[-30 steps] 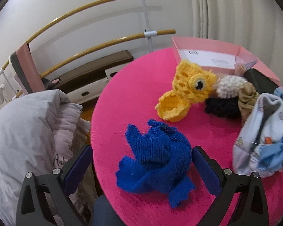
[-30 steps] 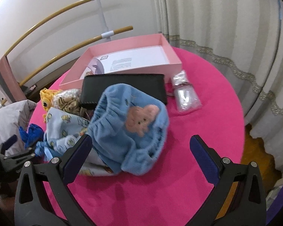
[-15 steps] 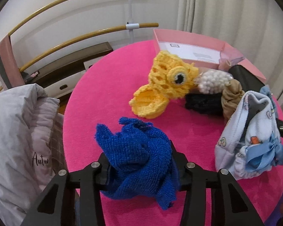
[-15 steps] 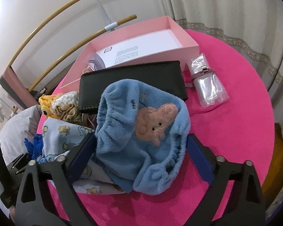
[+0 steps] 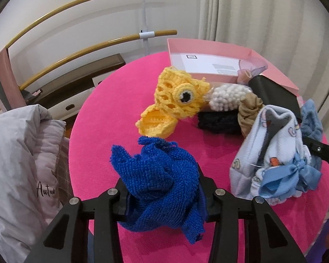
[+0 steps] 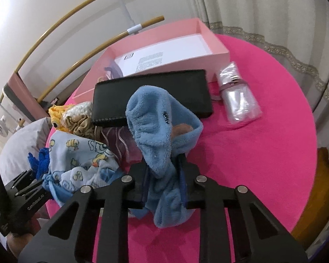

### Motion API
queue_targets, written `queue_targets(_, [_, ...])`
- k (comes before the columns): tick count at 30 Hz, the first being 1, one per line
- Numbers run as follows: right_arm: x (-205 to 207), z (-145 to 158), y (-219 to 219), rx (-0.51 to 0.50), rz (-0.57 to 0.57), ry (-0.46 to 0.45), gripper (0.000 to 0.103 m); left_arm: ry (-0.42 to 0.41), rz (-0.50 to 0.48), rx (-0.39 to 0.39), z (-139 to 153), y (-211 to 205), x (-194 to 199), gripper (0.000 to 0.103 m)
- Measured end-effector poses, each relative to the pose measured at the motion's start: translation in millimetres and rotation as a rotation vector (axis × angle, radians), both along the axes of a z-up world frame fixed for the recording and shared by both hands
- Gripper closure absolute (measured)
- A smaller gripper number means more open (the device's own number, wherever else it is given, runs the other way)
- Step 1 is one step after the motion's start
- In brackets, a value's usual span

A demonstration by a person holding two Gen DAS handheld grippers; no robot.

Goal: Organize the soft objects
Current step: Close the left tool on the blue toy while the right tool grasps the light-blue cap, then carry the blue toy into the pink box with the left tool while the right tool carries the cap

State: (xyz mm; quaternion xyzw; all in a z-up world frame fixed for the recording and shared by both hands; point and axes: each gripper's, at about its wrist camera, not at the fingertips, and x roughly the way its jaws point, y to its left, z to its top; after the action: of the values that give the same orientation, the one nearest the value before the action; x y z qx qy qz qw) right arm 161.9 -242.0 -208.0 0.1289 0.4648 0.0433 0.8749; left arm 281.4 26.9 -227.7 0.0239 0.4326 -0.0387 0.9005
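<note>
On the round pink table (image 5: 103, 114), the largest thing is the open pink box (image 6: 164, 50) at the far side, holding only a printed sheet and a scrap of mauve ribbon, so it looks like the place meant for the soft things. A black wallet (image 6: 151, 92) leans against its near wall, and a clear plastic pouch (image 6: 239, 100) lies just beside the box's right corner. In front of these sits a heap: a printed pale-blue baby garment (image 5: 272, 151) with a satin bow, a yellow crochet piece (image 5: 175, 103) with a stitched eye, a black knit (image 5: 219, 122), a tan scrunchie (image 5: 250, 109) and a white bobble pouf (image 5: 226, 98), all touching or nearly so.

The left gripper (image 5: 162, 197) is clamped on the blue terry cloth (image 5: 160, 179), which bulges above the jaws and hangs below them, apparently clear of the table. The right gripper (image 6: 162, 182) is pinched tight on the light-blue fleece hat (image 6: 158, 135), gathering it into a narrow neck.

To do the carry well, each piece should probably be raised high enough that its trailing hem clears the heap and the box wall. The hat's path crosses the wallet, which a dragging edge could tip. The terry cloth must pass over the crochet piece; snagging its open loops is the likely fault. Releasing only once the cloth hangs inside the box walls would keep either piece from draping over the rim.
</note>
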Motion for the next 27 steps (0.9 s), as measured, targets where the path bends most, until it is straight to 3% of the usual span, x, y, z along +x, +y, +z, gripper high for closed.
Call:
queue_targets(14, [-18,18,3,-0.011,0.010,-0.037,0.083,-0.030,-0.013,-0.007,27,3,-19,0.064])
queue_targets(27, [-9,69,5,-0.067,0.055,-0.120,0.083,-0.138,-0.069,-0.005,100,-17,-13,0.064])
